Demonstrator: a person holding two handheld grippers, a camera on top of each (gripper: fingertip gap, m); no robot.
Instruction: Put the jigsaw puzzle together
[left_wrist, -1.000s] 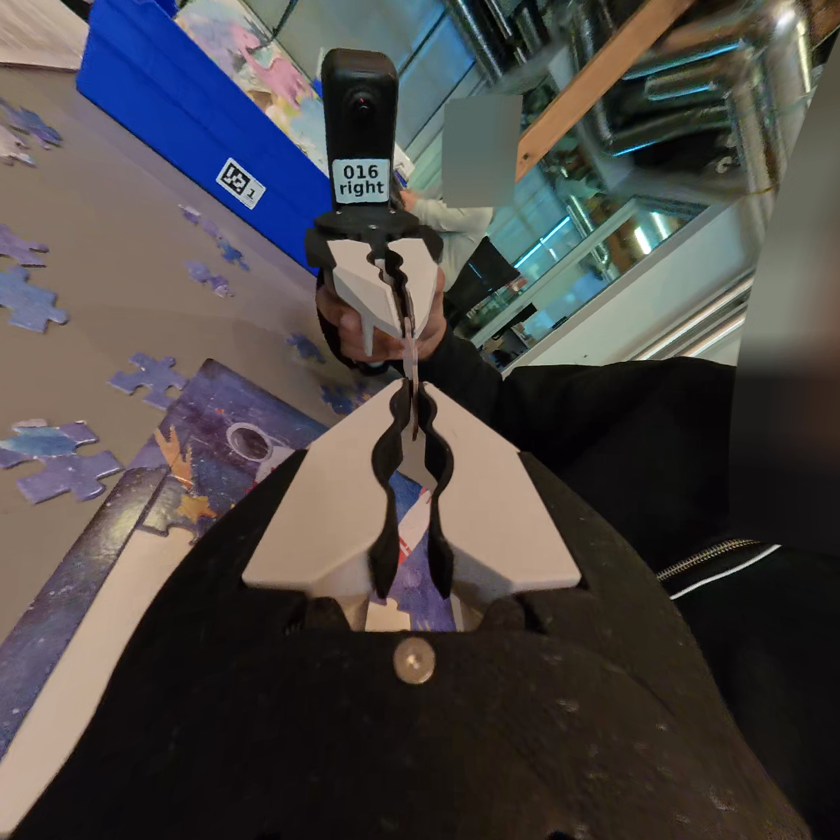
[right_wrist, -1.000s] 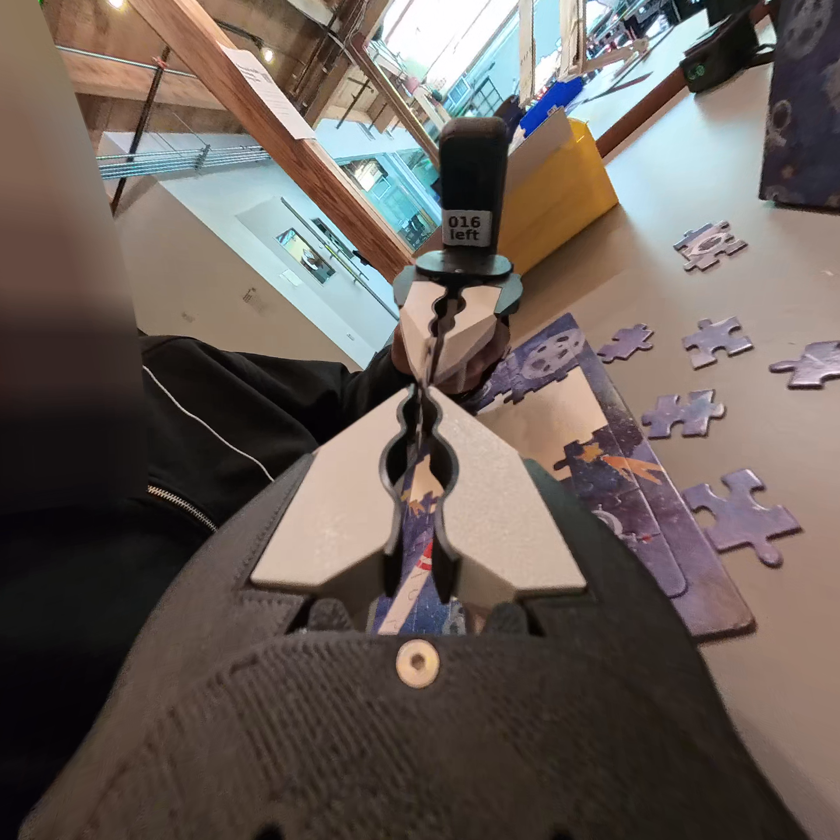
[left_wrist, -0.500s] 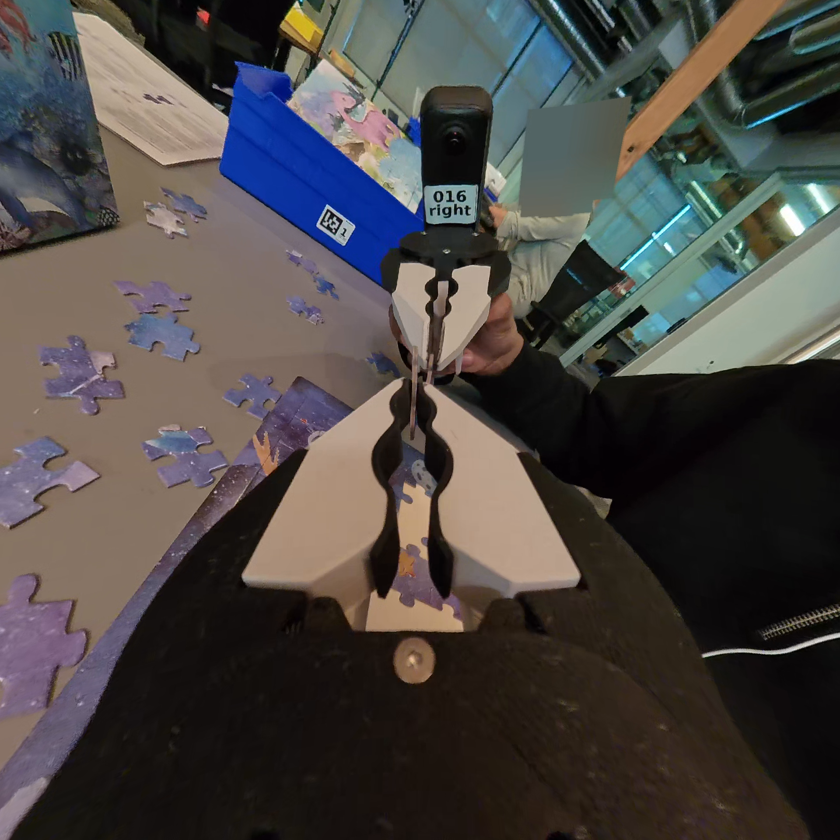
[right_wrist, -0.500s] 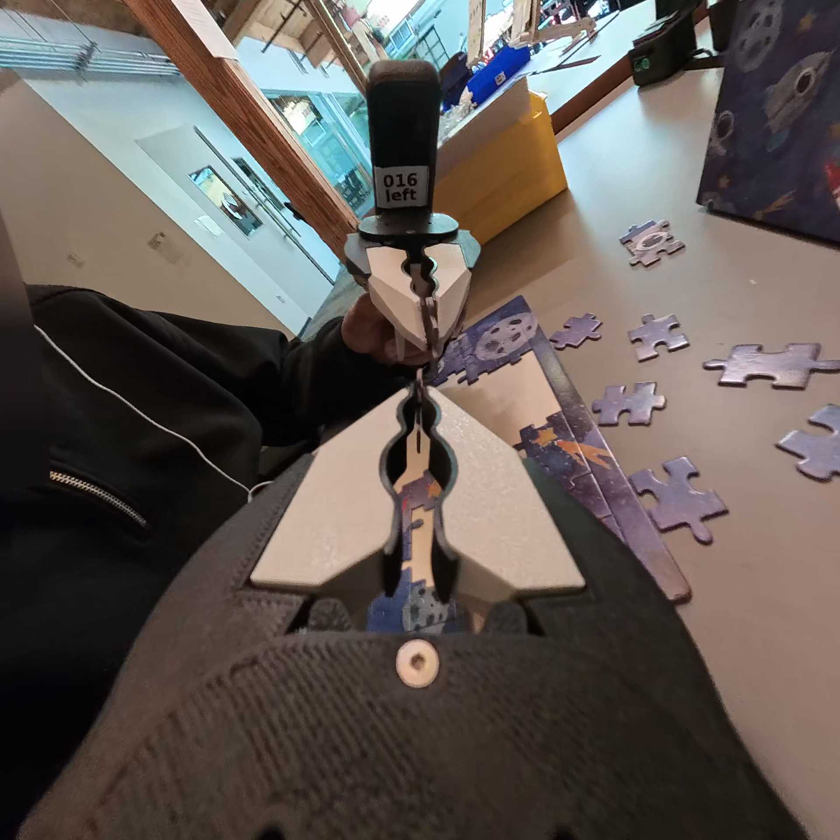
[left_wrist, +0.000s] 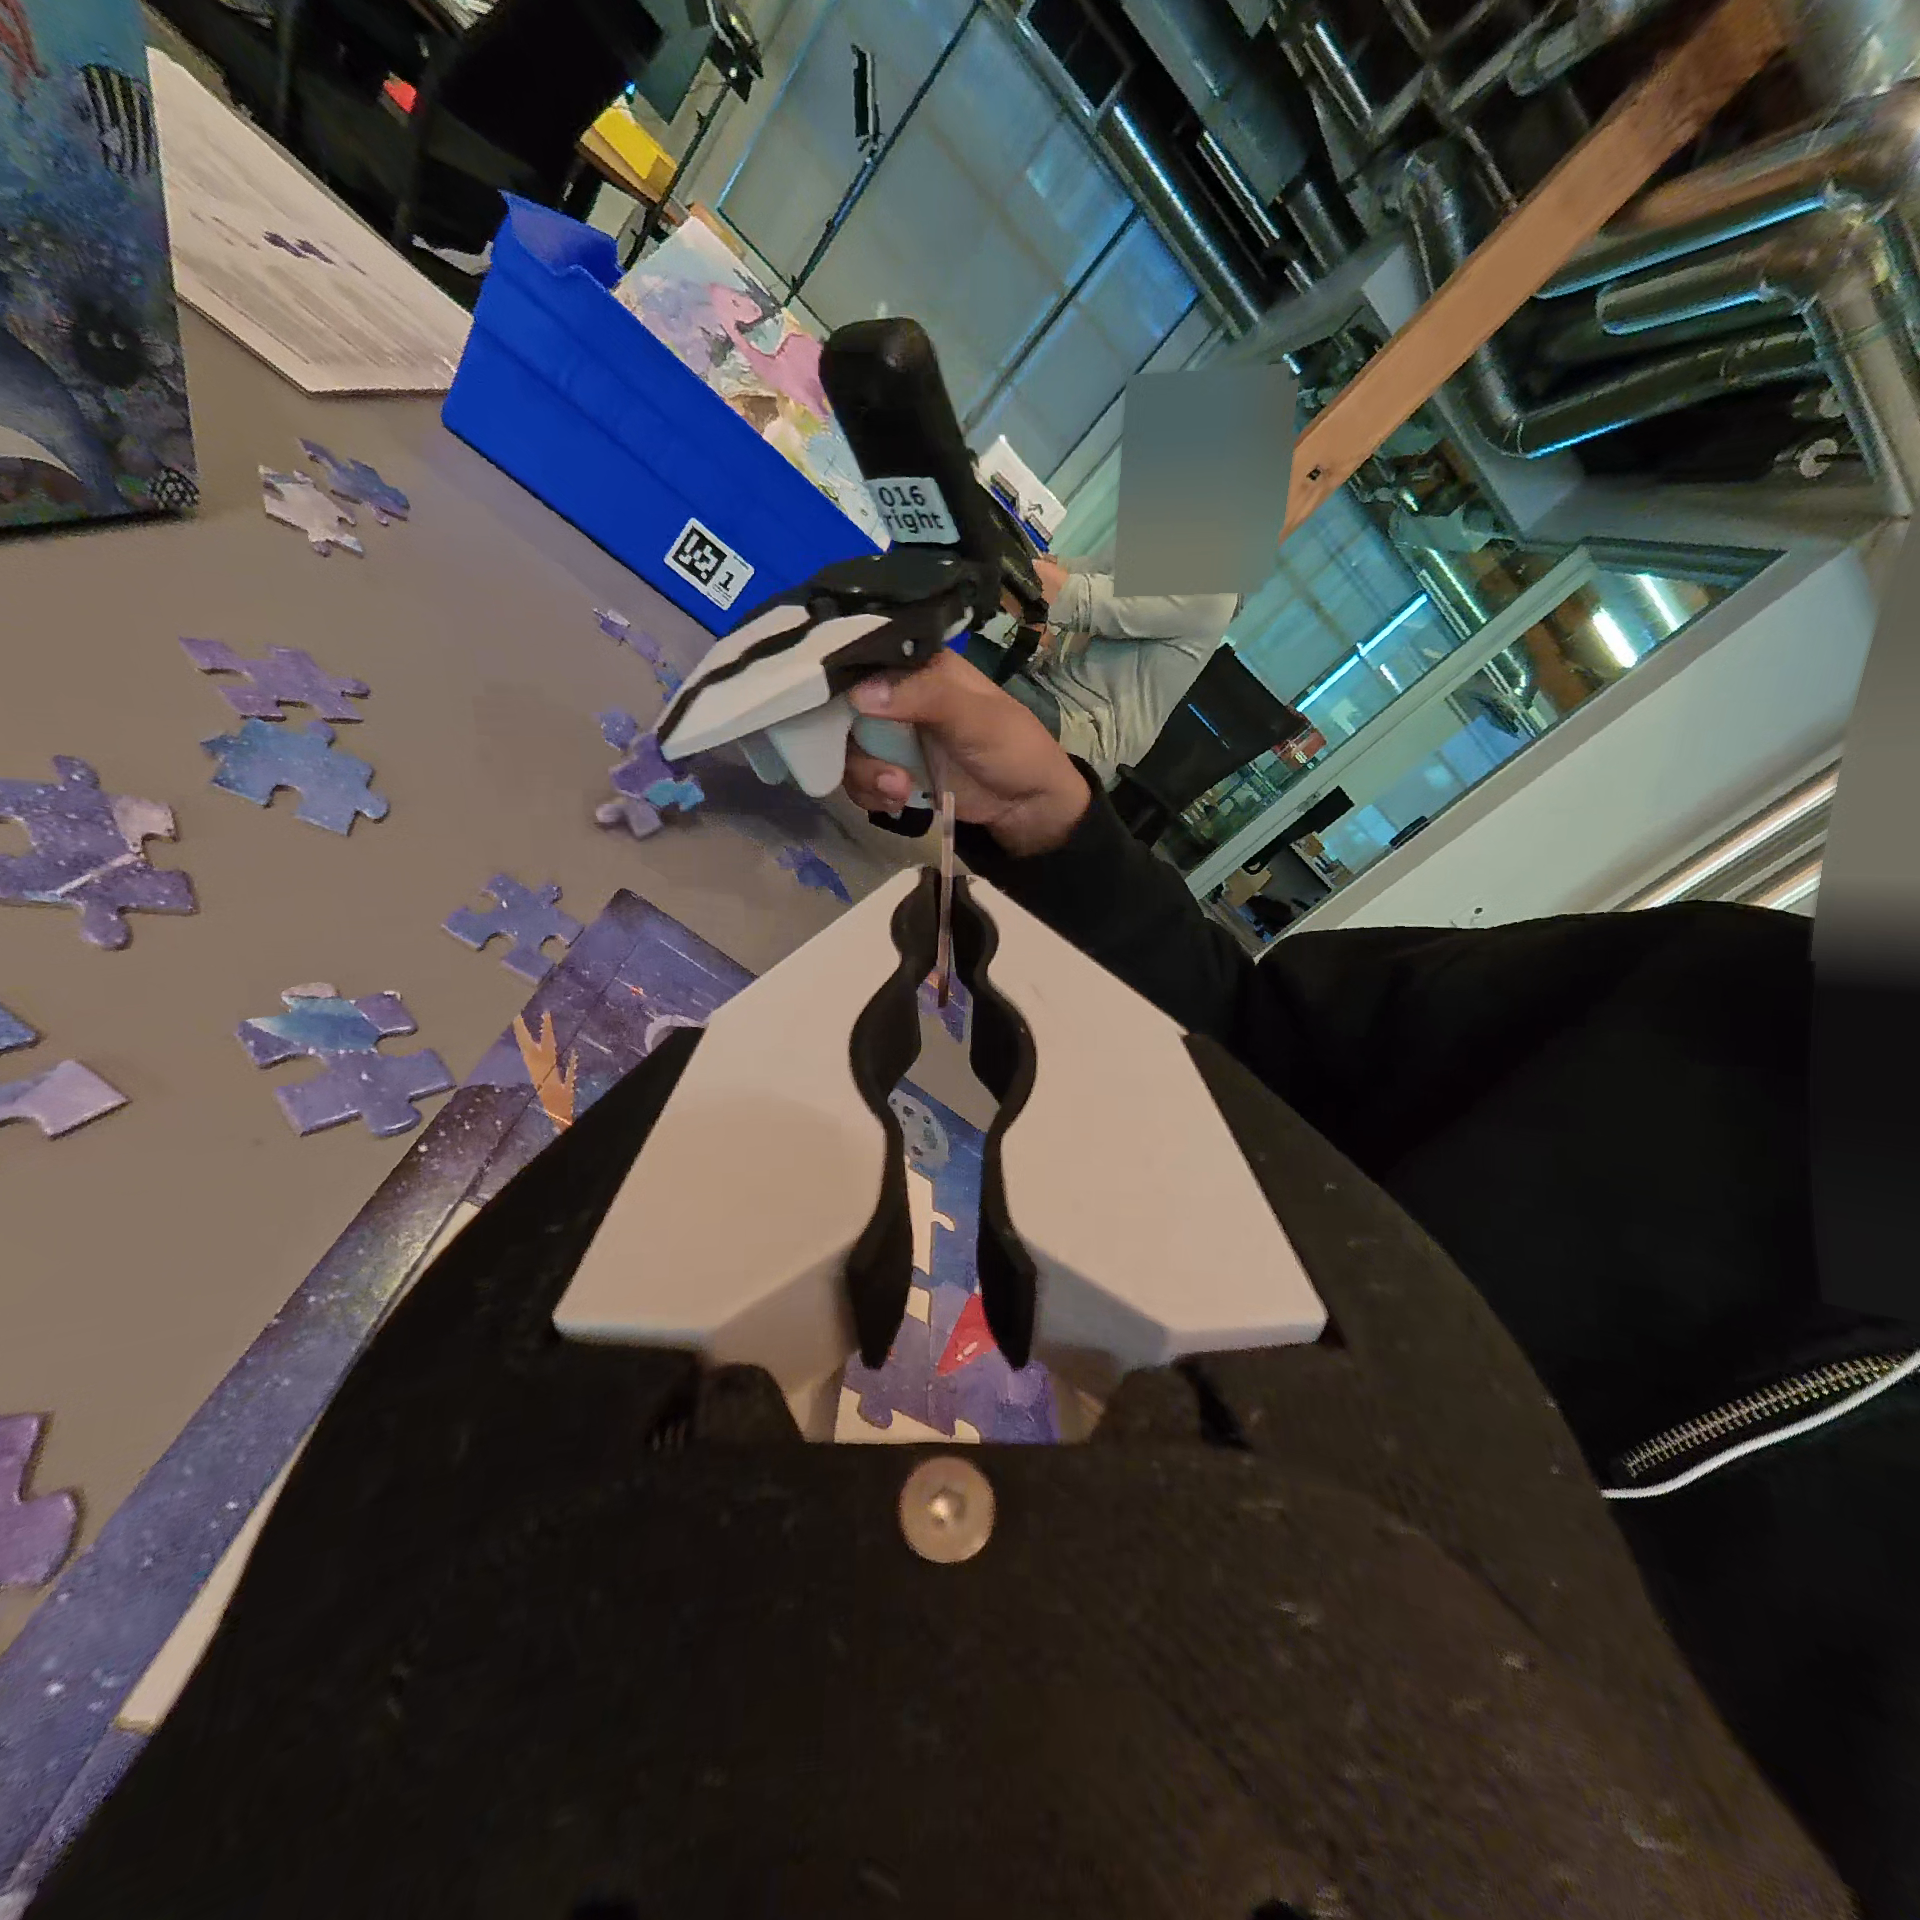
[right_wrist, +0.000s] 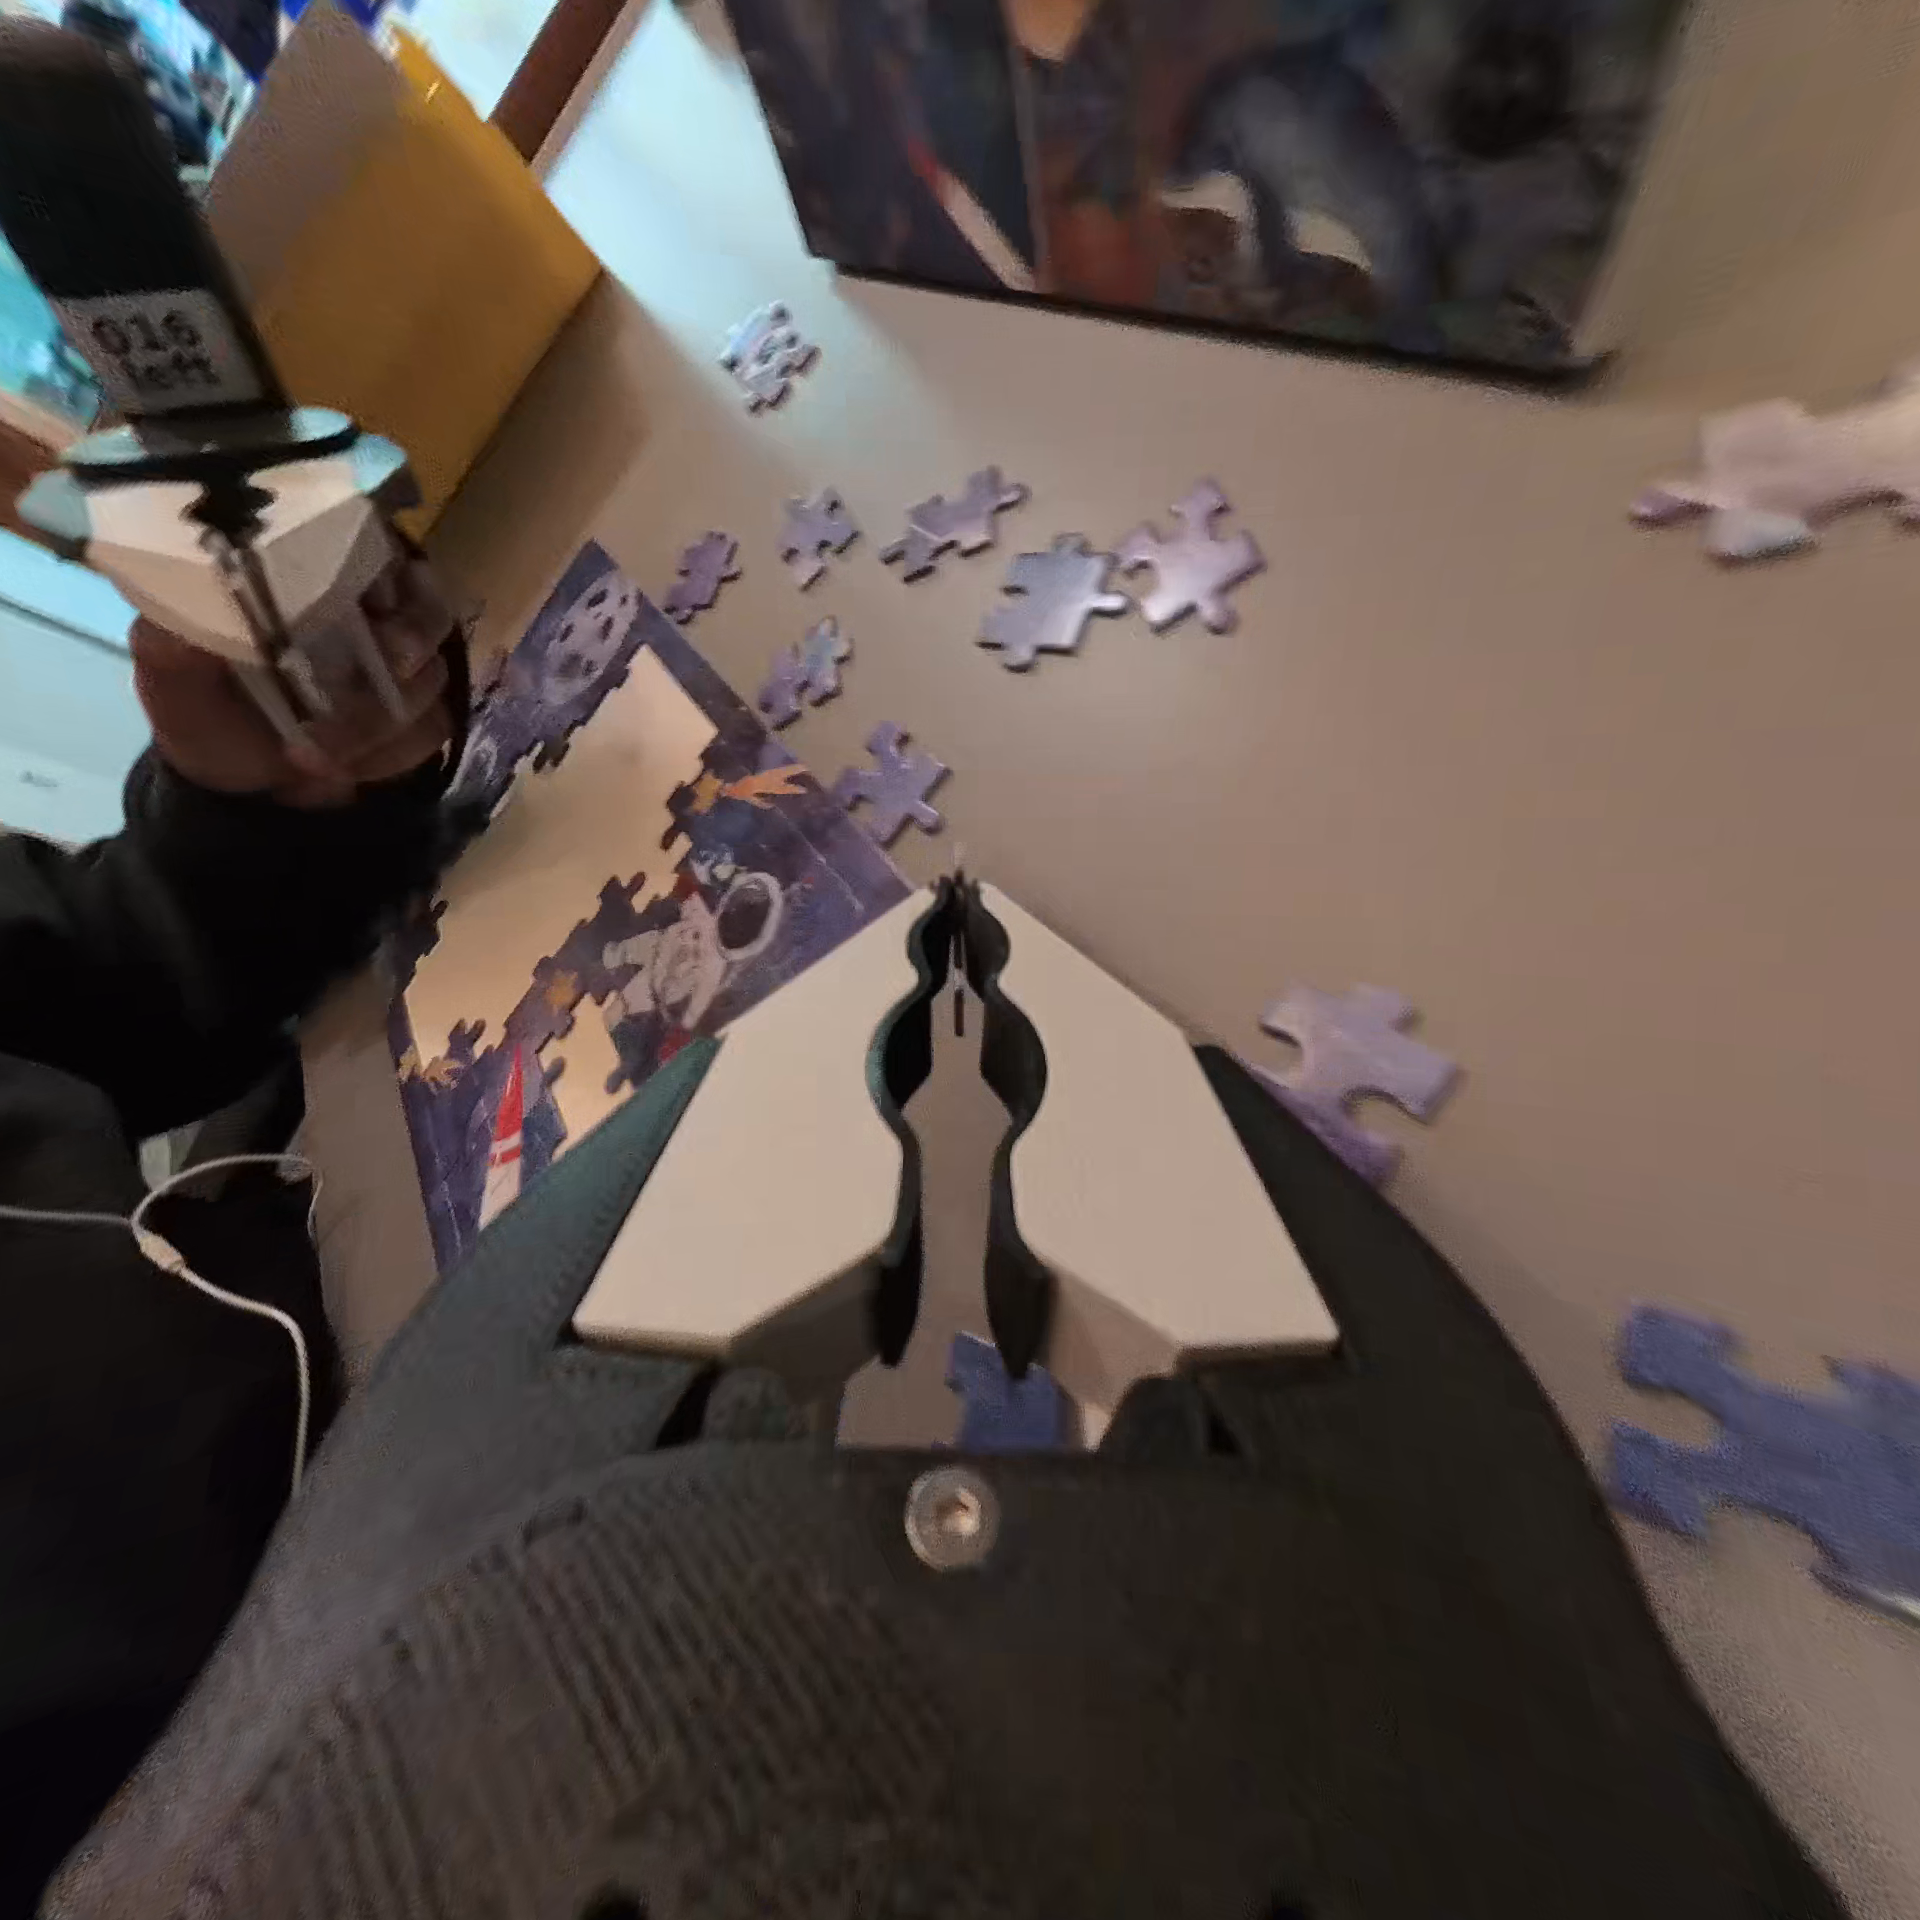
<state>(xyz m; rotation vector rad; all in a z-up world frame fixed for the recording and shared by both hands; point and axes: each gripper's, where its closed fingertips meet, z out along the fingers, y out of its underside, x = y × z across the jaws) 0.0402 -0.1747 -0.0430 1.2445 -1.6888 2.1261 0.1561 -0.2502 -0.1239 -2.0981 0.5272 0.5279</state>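
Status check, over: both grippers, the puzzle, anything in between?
Left gripper shut on edge-on puzzle piece. Right gripper shut on a thin sliver, low over table. Framed puzzle part-filled; loose pieces scattered around.

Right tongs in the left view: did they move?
Yes. The right tongs swung left and down, from facing the camera to pointing at loose pieces below the blue bin.

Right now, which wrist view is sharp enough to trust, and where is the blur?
Left wrist view: sharp, evenly lit, edges bent by the wide lens, blue bin crisp. Right wrist view: motion-smeared throughout, worst on the loose puzzle pieces at right and the picture box at top.
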